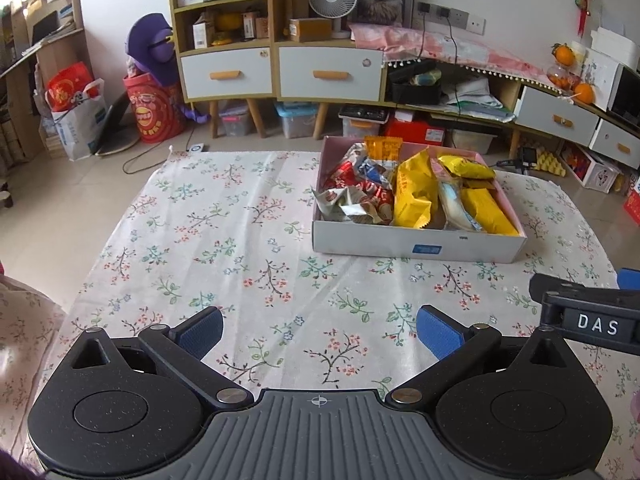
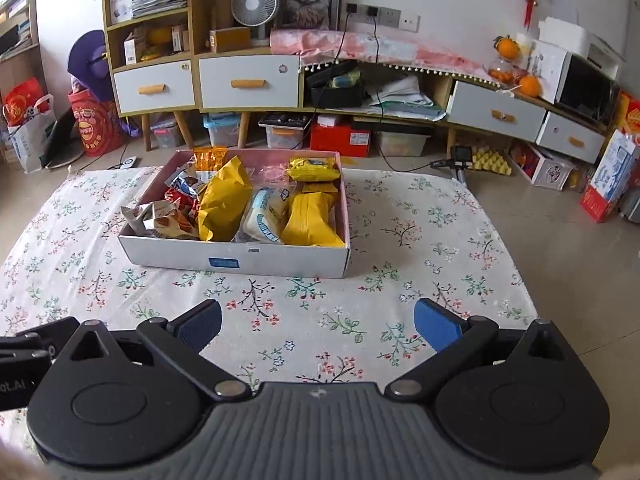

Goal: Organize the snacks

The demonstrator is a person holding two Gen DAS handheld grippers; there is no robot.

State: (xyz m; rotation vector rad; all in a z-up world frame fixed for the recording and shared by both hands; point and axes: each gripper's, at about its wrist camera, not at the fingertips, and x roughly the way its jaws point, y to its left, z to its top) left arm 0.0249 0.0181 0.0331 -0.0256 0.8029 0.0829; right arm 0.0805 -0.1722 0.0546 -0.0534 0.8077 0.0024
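Observation:
A shallow white cardboard box with a pink inside stands on the flowered tablecloth. It holds several snack packets: yellow bags, red and white wrappers, a pale blue-and-white packet and an orange pack at the back. My left gripper is open over bare cloth, well short of the box. My right gripper is open too, nothing between its blue pads. The right gripper's body shows at the right edge of the left wrist view.
The tablecloth covers a low table with floor beyond its edges. Behind stand wooden cabinets with white drawers, storage bins under them, a fan, oranges and bags on the floor at the left.

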